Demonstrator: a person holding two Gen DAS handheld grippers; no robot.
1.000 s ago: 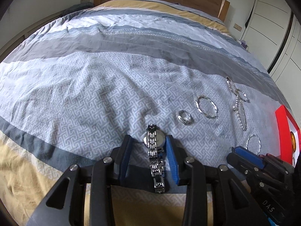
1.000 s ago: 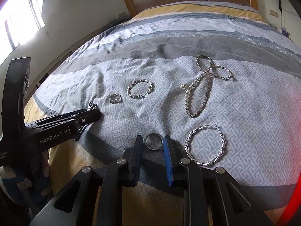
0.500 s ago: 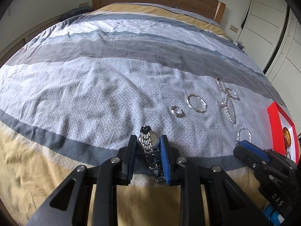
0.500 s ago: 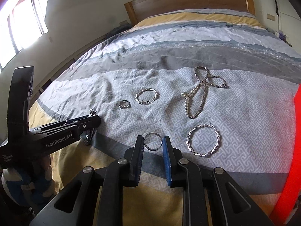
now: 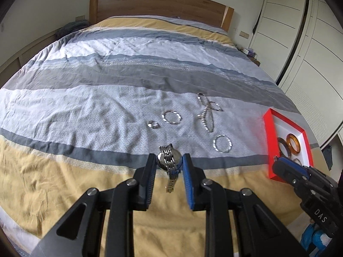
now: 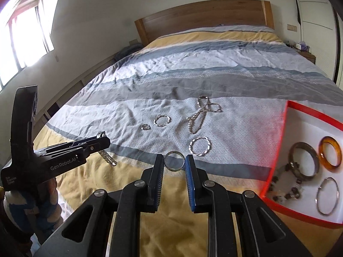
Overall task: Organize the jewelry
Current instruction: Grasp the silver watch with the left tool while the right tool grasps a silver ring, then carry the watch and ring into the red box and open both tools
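The left gripper [image 5: 169, 163] pinches a silver link-band wristwatch [image 5: 168, 160] — polished, dangling; the right gripper [image 6: 174, 161] clamps a thin round silver metal ring [image 6: 174, 161].

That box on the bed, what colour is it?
The box is red outside and white inside, clearest in the right wrist view.

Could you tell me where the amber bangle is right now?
The amber bangle lies in the red box at the right wrist view's right edge, beside a grey bangle.
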